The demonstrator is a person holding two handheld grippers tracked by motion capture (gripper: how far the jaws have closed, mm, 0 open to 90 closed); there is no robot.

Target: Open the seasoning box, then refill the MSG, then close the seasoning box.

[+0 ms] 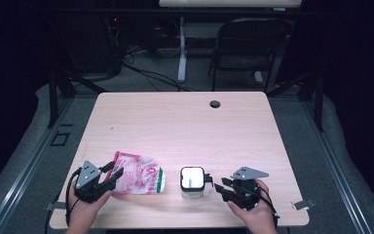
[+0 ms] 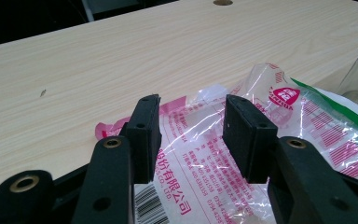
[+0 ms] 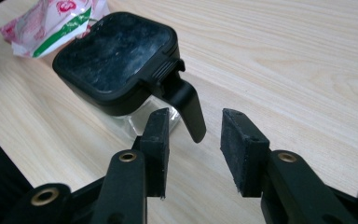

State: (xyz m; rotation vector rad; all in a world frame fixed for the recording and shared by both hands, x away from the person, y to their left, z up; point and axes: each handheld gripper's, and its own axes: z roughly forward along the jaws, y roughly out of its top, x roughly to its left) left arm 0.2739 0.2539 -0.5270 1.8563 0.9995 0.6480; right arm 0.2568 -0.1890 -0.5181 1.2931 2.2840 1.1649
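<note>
Two open grippers at the near edge of a wooden table [image 1: 185,122], one at a bag, one at a jar.

Left gripper [image 1: 113,173]: jaws apart over a crinkled clear plastic bag [image 1: 139,178], pink-red Chinese print and a barcode, near left. Right gripper [image 1: 214,184]: jaws apart, gripping nothing, just right of a black-lidded clear jar [image 1: 192,183]; the lid's latch tab [image 3: 186,109] juts toward them.

Light wooden table [image 1: 185,122], round cable hole [image 1: 215,104] near far edge. Dark folding chair [image 1: 247,46] beyond, cables [image 1: 146,73] on grey floor.
</note>
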